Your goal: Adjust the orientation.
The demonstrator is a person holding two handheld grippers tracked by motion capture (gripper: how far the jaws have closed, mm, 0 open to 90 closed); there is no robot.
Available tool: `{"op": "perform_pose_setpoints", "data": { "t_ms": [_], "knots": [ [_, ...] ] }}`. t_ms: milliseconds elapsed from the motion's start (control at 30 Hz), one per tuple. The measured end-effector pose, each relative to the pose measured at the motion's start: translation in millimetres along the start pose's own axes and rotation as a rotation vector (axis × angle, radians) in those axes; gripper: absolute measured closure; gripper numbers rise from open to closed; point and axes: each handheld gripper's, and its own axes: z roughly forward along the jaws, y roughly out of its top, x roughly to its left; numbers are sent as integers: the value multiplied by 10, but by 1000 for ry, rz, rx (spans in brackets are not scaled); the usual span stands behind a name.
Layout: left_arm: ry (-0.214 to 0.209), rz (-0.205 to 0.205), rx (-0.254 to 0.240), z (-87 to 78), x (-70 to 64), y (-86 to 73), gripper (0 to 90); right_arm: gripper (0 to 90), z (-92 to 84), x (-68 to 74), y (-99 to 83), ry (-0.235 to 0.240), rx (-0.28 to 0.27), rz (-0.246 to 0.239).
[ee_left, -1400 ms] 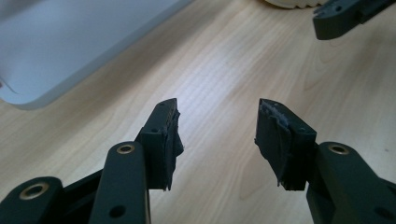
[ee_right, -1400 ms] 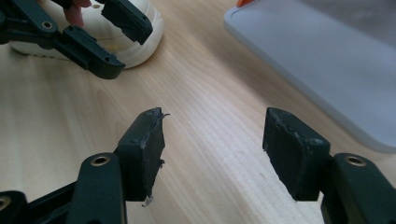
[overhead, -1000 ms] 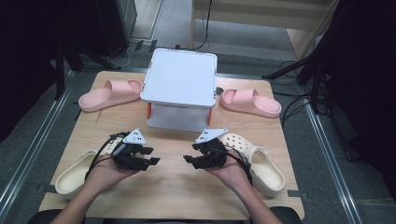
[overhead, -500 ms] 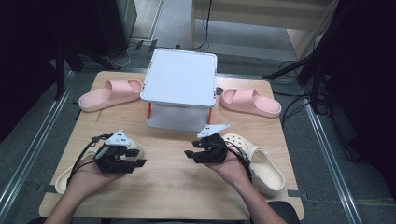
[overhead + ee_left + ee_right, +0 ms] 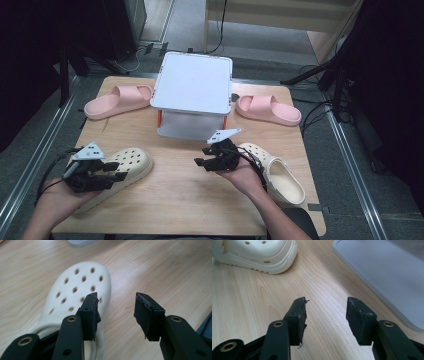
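Observation:
Two cream clogs lie on the wooden table [image 5: 175,200], the left clog [image 5: 131,161] [image 5: 75,287] near my left hand and the right clog [image 5: 282,177] beside my right wrist. My left gripper [image 5: 114,171] [image 5: 116,296] hovers open over the left clog's near side, one jaw above its perforated toe, nothing between the pads. My right gripper [image 5: 201,155] [image 5: 327,301] stands open over bare wood in front of the box; its jaws have just narrowed slightly with nothing between them. In the right gripper view the left clog [image 5: 259,255] lies ahead at upper left.
A white lidded box [image 5: 192,85] [image 5: 384,275] with orange latches stands at the table's middle back. A pink slide [image 5: 117,100] lies to its left and another pink slide [image 5: 267,109] to its right. Metal rails and dark stands border the table.
My left hand has moved left from the table's middle to above the left clog. The right hand has stayed in place, its jaws a little narrower.

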Motion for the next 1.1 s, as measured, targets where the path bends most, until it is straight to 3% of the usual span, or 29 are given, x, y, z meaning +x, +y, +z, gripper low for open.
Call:
{"op": "perform_pose_setpoints", "data": {
  "t_ms": [200, 333, 467, 567, 700, 900, 1000, 1100],
  "knots": [
    [-18, -20, -55, -169, 53, -118, 535, 512, 20, -11, 24, 3, -19, 0],
    [-18, 0, -73, -267, 50, -168, 536, 512, 13, -18, 40, 2, -21, -4],
    [-16, -15, -107, -375, 64, -213, 532, 512, 16, -23, 45, -2, -19, 5],
    [-6, -25, -83, -389, 94, -245, 542, 512, 21, -23, 47, -4, -16, -3],
    [34, -44, -4, -262, 147, -301, 558, 512, 24, -15, 49, -5, -13, -9],
    [-6, -116, 53, 87, 237, -413, 592, 515, 21, -11, 52, -10, -17, -10],
    [-1, -72, 88, 231, 189, -396, 653, 518, 24, -12, 52, -12, -16, -9],
    [14, -59, 73, 292, 175, -344, 736, 533, 20, -3, 50, -7, -16, -6]
  ]
}}
